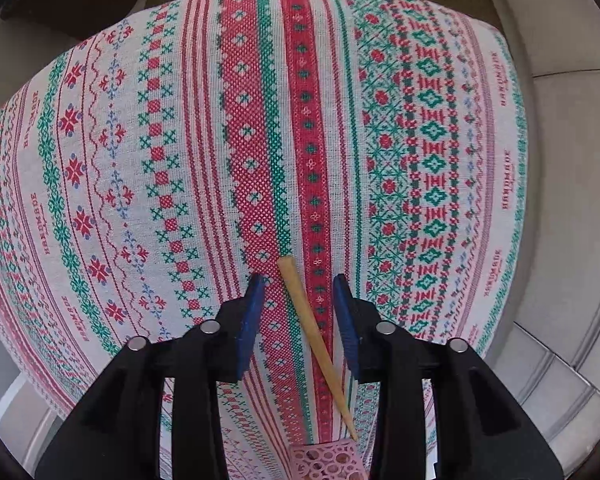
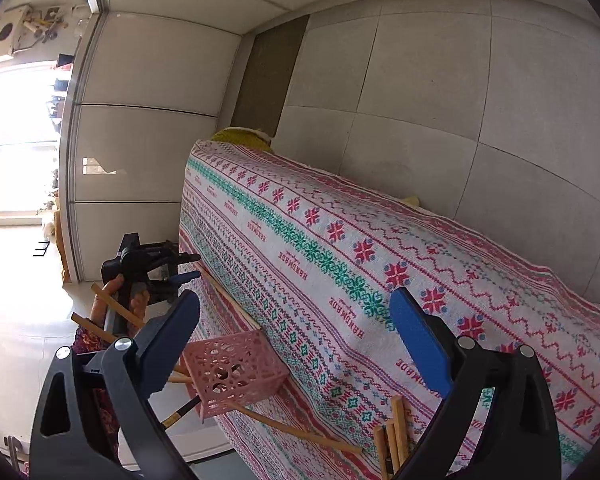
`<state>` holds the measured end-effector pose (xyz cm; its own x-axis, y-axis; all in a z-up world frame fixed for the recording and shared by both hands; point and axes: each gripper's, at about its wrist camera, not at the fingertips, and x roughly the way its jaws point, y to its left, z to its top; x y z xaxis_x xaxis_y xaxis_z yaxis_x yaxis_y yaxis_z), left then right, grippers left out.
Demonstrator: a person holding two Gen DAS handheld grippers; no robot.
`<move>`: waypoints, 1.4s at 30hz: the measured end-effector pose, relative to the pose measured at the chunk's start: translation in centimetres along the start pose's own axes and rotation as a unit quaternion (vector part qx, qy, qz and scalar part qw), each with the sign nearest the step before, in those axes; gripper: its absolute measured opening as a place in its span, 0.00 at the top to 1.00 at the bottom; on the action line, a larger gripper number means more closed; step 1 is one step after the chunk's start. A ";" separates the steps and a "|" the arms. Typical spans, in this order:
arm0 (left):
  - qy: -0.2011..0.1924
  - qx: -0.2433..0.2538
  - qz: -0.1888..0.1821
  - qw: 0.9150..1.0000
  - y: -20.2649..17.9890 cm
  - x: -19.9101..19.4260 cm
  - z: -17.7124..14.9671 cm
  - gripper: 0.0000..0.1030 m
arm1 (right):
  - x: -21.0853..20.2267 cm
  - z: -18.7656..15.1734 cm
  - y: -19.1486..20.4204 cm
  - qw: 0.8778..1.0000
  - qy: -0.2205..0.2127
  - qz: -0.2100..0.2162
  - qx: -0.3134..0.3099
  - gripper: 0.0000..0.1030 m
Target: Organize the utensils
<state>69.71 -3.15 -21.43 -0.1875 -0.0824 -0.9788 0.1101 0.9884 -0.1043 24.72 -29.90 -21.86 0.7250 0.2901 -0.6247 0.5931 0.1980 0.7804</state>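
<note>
A pale wooden chopstick lies on the patterned tablecloth, its thin end reaching the pink perforated basket. My left gripper points down over it, open, with the blue pads clear of the stick on both sides. In the right wrist view my right gripper is wide open and empty above the cloth. The pink basket stands at the table's near end, and the left gripper hovers beyond it. Another chopstick and a bundle of wooden sticks lie near the table edge.
A person's hand holds the left gripper's handle together with some wooden sticks. A black-handled utensil pokes out beside the basket. Tiled floor surrounds the narrow covered table, and a bright window is at the left.
</note>
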 end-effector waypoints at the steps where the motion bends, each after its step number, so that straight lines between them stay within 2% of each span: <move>1: 0.003 0.007 0.018 1.000 -0.9 0.2 0.1 0.54 | -0.1 0.3 -0.2 1.000 0.002 -0.002 0.003 0.10; 3: 0.001 0.040 0.078 0.996 -3.3 0.4 -0.5 0.57 | -0.6 0.9 -0.7 1.000 -0.002 -0.001 0.010 0.10; 5: 0.008 0.053 0.082 0.995 -4.9 0.0 -0.5 0.89 | -1.3 1.4 -1.0 1.000 -0.009 0.003 0.017 0.10; 8: -0.007 0.076 0.128 0.989 -7.1 -0.5 -0.9 0.89 | -1.9 1.8 -1.4 1.000 -0.010 0.008 0.028 0.10; 9: -0.013 0.080 0.129 0.988 -7.6 -0.8 -1.2 0.89 | -2.1 1.9 -1.5 1.000 -0.008 0.010 0.029 0.10; 12: -0.049 0.106 0.119 0.986 -8.9 -3.3 -2.2 0.89 | -2.9 2.3 -1.1 0.999 -0.004 0.026 0.024 0.10; 15: -0.116 0.117 0.101 0.981 -10.1 -8.5 -4.1 0.90 | -4.2 2.3 -0.1 0.999 -0.011 0.050 -0.002 0.10; 17: -0.167 0.123 0.087 0.974 -10.8 -12.7 -8.3 0.94 | -5.2 2.0 0.7 0.998 -0.015 0.059 -0.026 0.10; 18: -0.199 0.127 0.087 0.968 -10.7 -14.8 -9.4 0.94 | -5.6 1.7 1.0 0.997 -0.014 0.064 -0.035 0.10; 21: -0.285 0.128 0.059 0.948 -11.5 -19.3 -12.5 0.94 | -6.7 0.9 1.6 0.996 -0.013 0.073 -0.057 0.10; 24: -0.369 0.131 0.039 0.919 -11.3 -23.5 -16.5 0.94 | -8.4 -0.4 2.5 0.992 -0.029 0.081 -0.092 0.10; 28: -0.445 0.134 0.021 0.885 -11.0 -27.0 -24.0 0.94 | -11.6 -2.8 3.5 0.984 -0.058 0.106 -0.130 0.10; 31: -0.480 0.135 0.021 0.867 -10.1 -30.4 -30.3 0.94 | -14.0 -4.8 3.8 0.978 -0.076 0.135 -0.140 0.10; 34: -0.499 0.136 0.027 0.856 -9.3 -32.9 -36.3 0.94 | -16.2 -6.7 3.8 0.972 -0.086 0.162 -0.144 0.10; 36: -0.513 0.149 0.024 0.845 -8.9 -33.6 -39.9 0.94 | -17.2 -7.9 3.7 0.970 -0.092 0.172 -0.147 0.10; 38: -0.517 0.152 0.033 0.842 -8.3 -33.5 -42.6 0.94 | -17.6 -8.8 3.6 0.967 -0.105 0.170 -0.156 0.10; 42: -0.526 0.158 -0.004 0.836 -6.5 -32.5 -46.9 0.94 | -17.0 -9.3 2.9 0.970 -0.108 0.158 -0.152 0.10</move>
<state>29.32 -0.97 19.29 0.7544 -0.3190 -0.5737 0.3959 0.9182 0.0101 10.88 -25.56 -8.69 0.9300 0.1843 -0.3181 0.2224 0.4070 0.8859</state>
